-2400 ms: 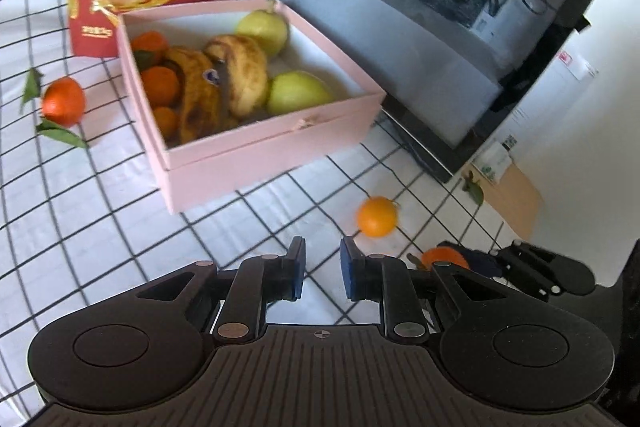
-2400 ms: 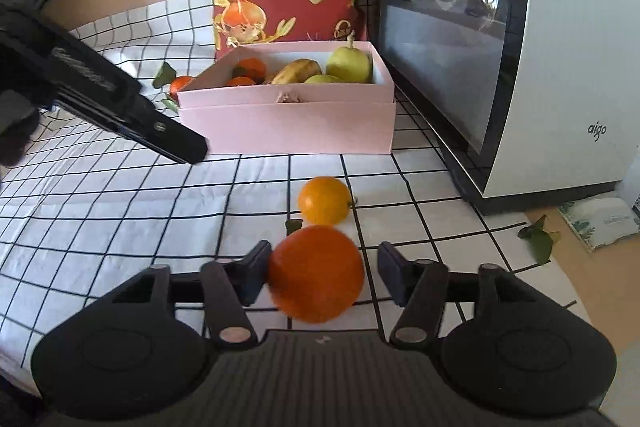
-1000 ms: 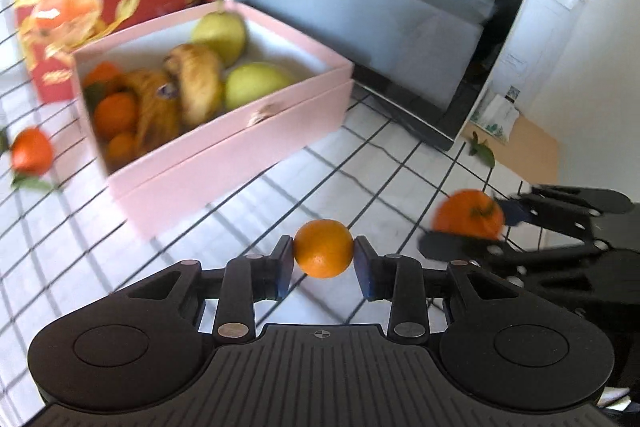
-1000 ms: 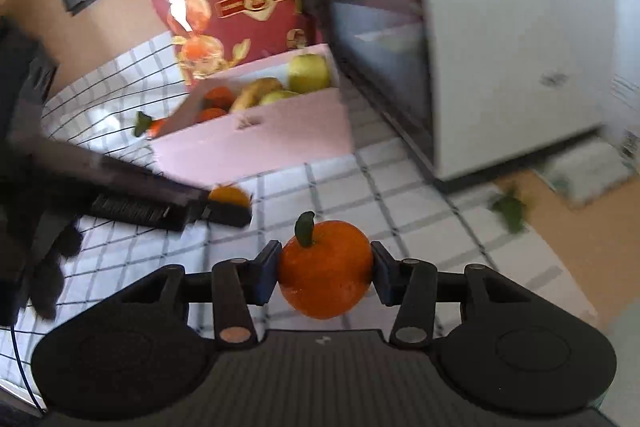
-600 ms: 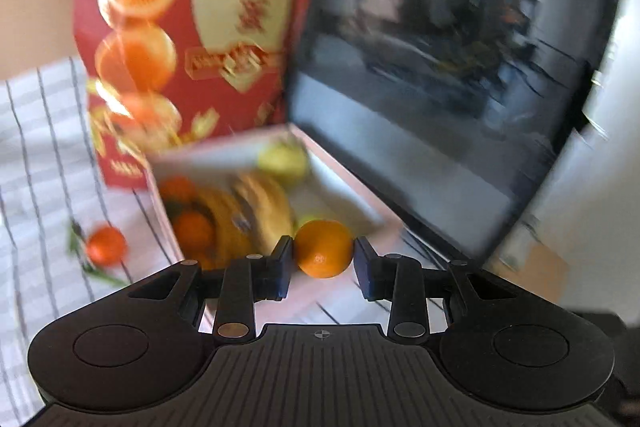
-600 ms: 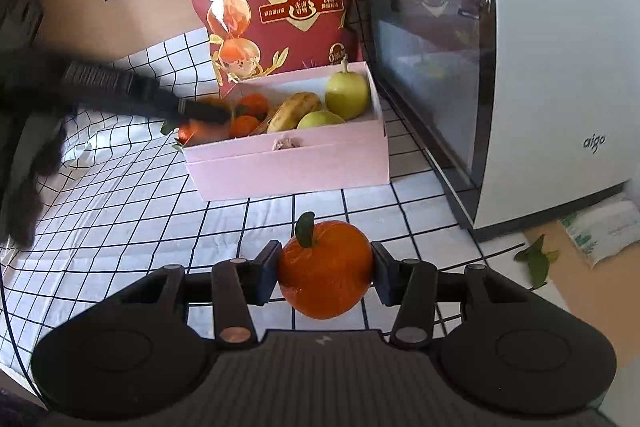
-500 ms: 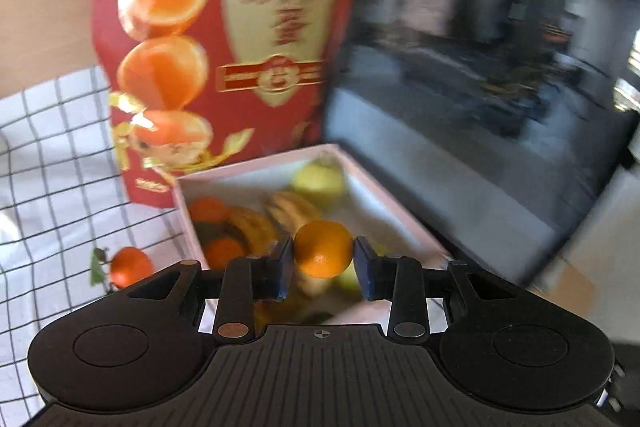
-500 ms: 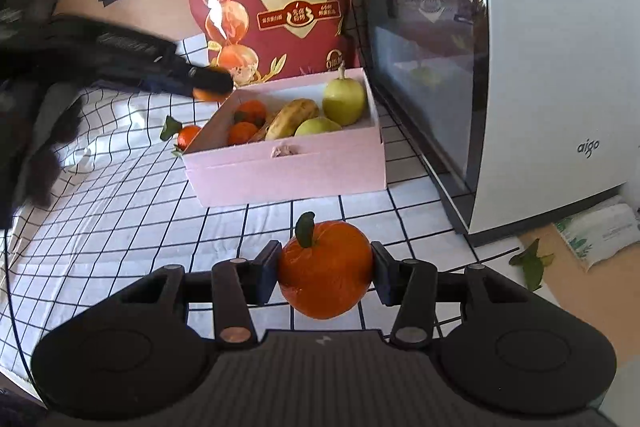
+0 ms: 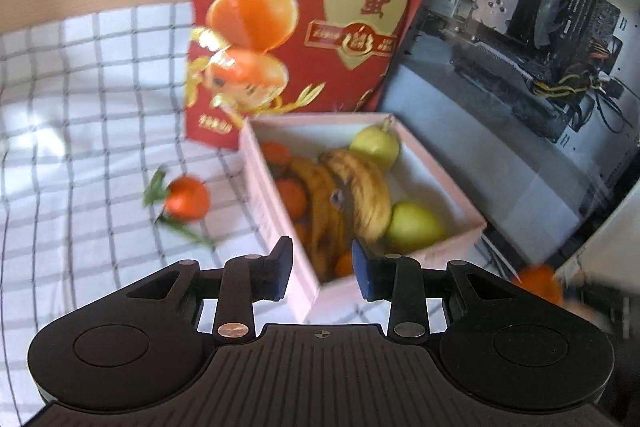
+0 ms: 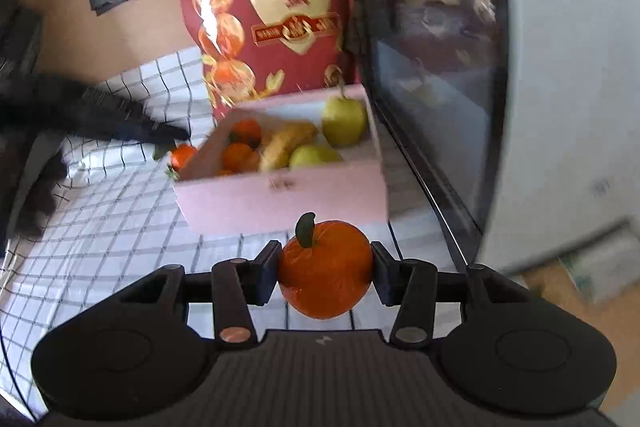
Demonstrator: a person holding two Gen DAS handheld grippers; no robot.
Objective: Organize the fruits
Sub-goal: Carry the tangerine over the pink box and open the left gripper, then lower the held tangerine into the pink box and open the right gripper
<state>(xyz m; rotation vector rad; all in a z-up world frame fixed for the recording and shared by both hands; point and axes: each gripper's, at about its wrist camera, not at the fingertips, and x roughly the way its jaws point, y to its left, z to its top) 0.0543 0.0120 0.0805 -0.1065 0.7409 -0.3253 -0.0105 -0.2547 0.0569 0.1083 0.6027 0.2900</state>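
Observation:
A pink box (image 9: 436, 255) holds two bananas (image 9: 360, 195), two green pears (image 9: 414, 227) and several small oranges (image 9: 292, 193). My left gripper (image 9: 322, 273) is open and empty above the box's near corner. A small orange (image 9: 344, 265) lies in the box just beyond its fingers. My right gripper (image 10: 325, 269) is shut on a large orange with a green leaf (image 10: 325, 269), in front of the pink box (image 10: 280, 195). The left gripper (image 10: 120, 125) shows blurred at the left in the right wrist view. Another orange with leaves (image 9: 186, 199) lies on the cloth left of the box.
A red snack bag (image 9: 308, 19) stands behind the box. A computer case with a glass side (image 9: 520, 87) stands right of the box. A white checked cloth (image 9: 80, 147) covers the table. The right gripper's orange (image 9: 538, 281) shows blurred at the right of the left wrist view.
My left gripper carried the small orange over the box and opened; the orange now lies in the box. My right gripper moved closer to the box, still holding its orange.

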